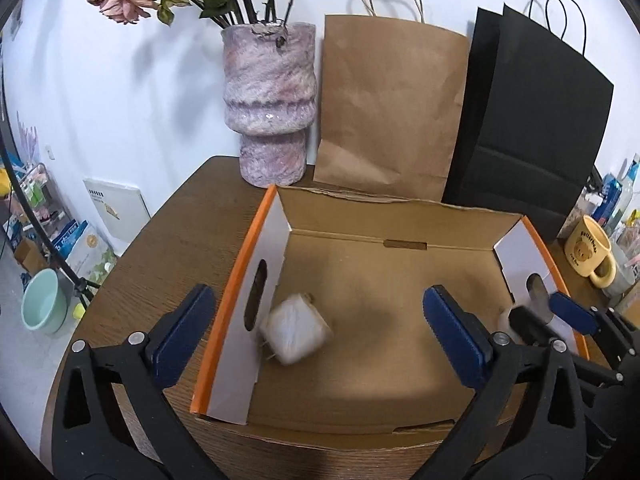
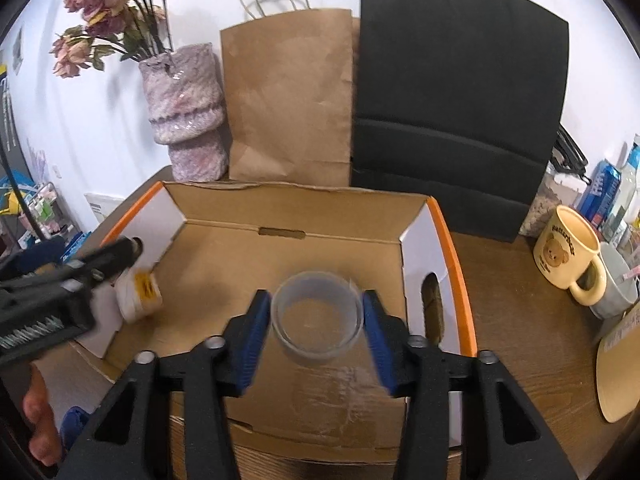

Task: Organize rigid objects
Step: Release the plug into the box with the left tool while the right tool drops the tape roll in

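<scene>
An open cardboard box [image 1: 234, 292] with orange rims stands on the round wooden table [image 1: 172, 240]. My left gripper [image 1: 318, 300] is wide open above the box's left side. Below it a blurred white wrapped roll [image 1: 296, 332] lies apart from both pads, by the left wall. In the right wrist view that roll [image 2: 138, 292] shows a yellow label under the left gripper [image 2: 128, 250]. My right gripper [image 2: 314, 300] hovers over the box [image 2: 452, 248], open. A clear plastic cup [image 2: 318, 316], blurred, sits between its blue pads with a small gap on each side.
Behind the box stand a mottled pink vase [image 1: 268, 104] of dried roses, a brown paper bag [image 1: 392, 108] and a black paper bag [image 1: 532, 128]. A yellow bear mug [image 2: 568, 256], a grey mug [image 2: 616, 292] and a round wooden board [image 2: 620, 376] lie to the right. A hand [image 2: 38, 428] shows at lower left.
</scene>
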Action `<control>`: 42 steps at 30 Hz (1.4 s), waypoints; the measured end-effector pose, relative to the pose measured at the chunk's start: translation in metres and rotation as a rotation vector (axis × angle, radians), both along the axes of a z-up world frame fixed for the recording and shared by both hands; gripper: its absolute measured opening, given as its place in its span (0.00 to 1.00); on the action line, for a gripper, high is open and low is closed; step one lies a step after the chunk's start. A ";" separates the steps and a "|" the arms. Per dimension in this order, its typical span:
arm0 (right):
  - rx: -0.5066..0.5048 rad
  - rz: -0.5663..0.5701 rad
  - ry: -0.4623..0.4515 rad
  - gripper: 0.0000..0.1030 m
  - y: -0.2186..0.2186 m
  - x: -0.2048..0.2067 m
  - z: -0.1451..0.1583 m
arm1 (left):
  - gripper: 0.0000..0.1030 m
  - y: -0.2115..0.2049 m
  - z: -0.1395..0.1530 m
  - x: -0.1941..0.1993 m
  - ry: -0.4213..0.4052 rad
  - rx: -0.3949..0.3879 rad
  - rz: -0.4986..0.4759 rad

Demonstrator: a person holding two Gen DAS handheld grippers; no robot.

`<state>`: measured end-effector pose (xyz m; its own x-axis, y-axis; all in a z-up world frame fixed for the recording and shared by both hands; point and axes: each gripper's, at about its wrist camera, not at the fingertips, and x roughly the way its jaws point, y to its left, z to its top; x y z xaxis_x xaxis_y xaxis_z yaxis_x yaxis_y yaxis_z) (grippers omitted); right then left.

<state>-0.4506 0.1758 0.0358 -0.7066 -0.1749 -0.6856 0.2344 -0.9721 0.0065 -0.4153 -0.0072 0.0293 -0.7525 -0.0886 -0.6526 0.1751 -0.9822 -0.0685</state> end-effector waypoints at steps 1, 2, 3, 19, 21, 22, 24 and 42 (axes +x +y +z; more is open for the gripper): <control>0.001 -0.009 -0.001 0.74 0.001 0.000 0.000 | 1.00 -0.002 0.000 0.000 -0.002 0.007 0.004; 0.001 -0.014 0.001 0.78 0.003 0.000 0.000 | 1.00 -0.003 0.000 -0.001 -0.004 0.013 0.006; -0.002 -0.014 0.004 0.78 0.004 0.001 0.001 | 1.00 -0.005 0.000 -0.001 -0.007 0.020 0.010; 0.019 0.018 0.002 0.85 -0.007 0.008 0.003 | 1.00 -0.006 0.009 0.008 0.010 0.017 0.003; 0.018 0.021 0.008 0.85 -0.007 0.011 0.004 | 1.00 -0.005 0.012 0.010 0.022 0.017 0.003; 0.017 0.023 0.010 0.85 -0.008 0.011 0.005 | 1.00 -0.005 0.013 0.012 0.027 0.016 0.004; 0.012 0.026 0.018 0.85 -0.008 0.014 0.008 | 1.00 -0.005 0.015 0.015 0.034 0.015 0.006; 0.002 0.022 0.071 1.00 -0.001 0.052 0.023 | 1.00 -0.004 0.025 0.056 0.066 -0.004 0.006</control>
